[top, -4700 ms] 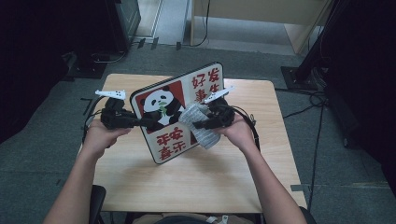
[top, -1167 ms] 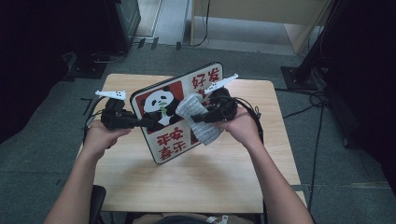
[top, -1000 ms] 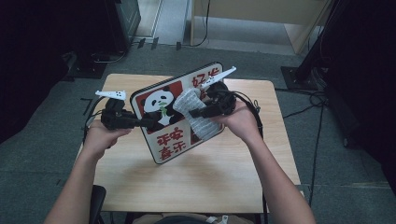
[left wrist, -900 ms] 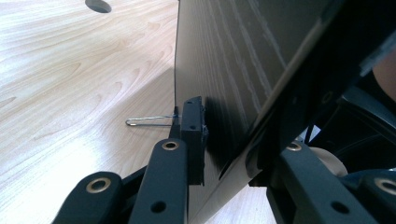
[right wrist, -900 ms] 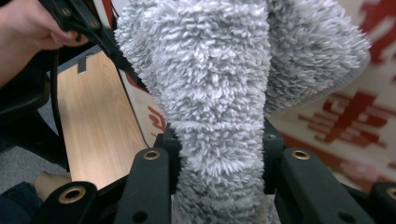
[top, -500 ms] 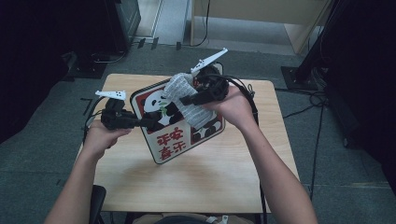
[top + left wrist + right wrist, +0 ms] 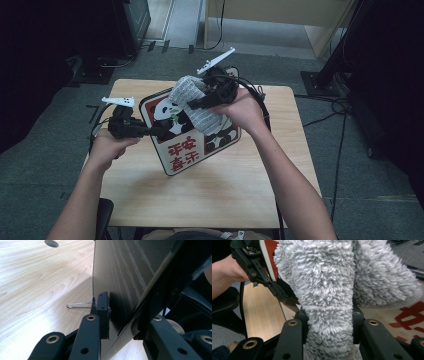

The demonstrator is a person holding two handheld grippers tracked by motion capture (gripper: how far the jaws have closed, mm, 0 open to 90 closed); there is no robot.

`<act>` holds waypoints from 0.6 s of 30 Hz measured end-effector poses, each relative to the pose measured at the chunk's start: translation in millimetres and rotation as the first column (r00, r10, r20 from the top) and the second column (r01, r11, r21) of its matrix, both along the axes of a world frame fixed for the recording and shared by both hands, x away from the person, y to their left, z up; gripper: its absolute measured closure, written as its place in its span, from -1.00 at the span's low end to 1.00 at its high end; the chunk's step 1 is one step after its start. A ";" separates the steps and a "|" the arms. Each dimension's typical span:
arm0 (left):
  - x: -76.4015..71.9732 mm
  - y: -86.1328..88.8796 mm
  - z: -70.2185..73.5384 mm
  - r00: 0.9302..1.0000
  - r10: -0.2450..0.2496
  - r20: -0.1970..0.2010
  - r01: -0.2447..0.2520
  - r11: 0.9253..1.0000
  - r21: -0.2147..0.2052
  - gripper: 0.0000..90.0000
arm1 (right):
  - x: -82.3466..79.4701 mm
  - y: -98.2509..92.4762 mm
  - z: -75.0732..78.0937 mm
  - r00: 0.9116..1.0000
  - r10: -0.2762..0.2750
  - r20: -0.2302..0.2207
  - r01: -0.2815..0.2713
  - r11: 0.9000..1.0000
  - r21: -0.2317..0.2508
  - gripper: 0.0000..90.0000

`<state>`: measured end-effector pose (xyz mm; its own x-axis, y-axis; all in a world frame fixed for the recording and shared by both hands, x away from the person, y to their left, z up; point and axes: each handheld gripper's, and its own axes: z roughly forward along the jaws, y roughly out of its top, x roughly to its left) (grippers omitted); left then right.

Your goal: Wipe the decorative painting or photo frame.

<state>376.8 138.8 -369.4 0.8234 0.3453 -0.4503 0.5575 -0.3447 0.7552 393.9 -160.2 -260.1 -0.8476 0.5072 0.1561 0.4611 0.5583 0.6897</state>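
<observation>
A board [image 7: 192, 150] printed with a panda and red characters stands tilted on the wooden table [image 7: 225, 200]. My left gripper [image 7: 160, 132] is shut on its left edge; in the left gripper view the jaws [image 7: 122, 325] clamp the dark wood-grain back of the board [image 7: 125, 272]. My right gripper [image 7: 192, 104] is shut on a grey fluffy cloth [image 7: 187, 90], which lies against the board's upper part over the panda. In the right gripper view the cloth [image 7: 327, 290] bulges between the jaws [image 7: 328, 325], with the board [image 7: 407, 315] behind it and the left gripper [image 7: 284, 298] at the upper left.
A thin wire loop [image 7: 80, 305] sticks out from the board's edge beside my left jaw. The table has a round hole [image 7: 51, 243] near one side. Cables [image 7: 260, 95] trail off the far edge. Grey carpet and dark equipment surround the table.
My right gripper has carried the cloth up and to the left across the board, from its right side to its upper middle. The left gripper and the board have stayed put.
</observation>
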 end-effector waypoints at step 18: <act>0.1 -0.2 0.0 1.000 -0.007 -0.003 0.007 1.000 0.002 0.65 | -0.2 0.3 -23.4 1.000 0.011 -0.026 -0.011 1.000 0.002 0.47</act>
<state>376.8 138.7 -369.4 0.8246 0.3403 -0.4520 0.5573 -0.3503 0.7528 393.7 -159.8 -283.5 -0.8487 0.4976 0.1790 0.4728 0.5625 0.6783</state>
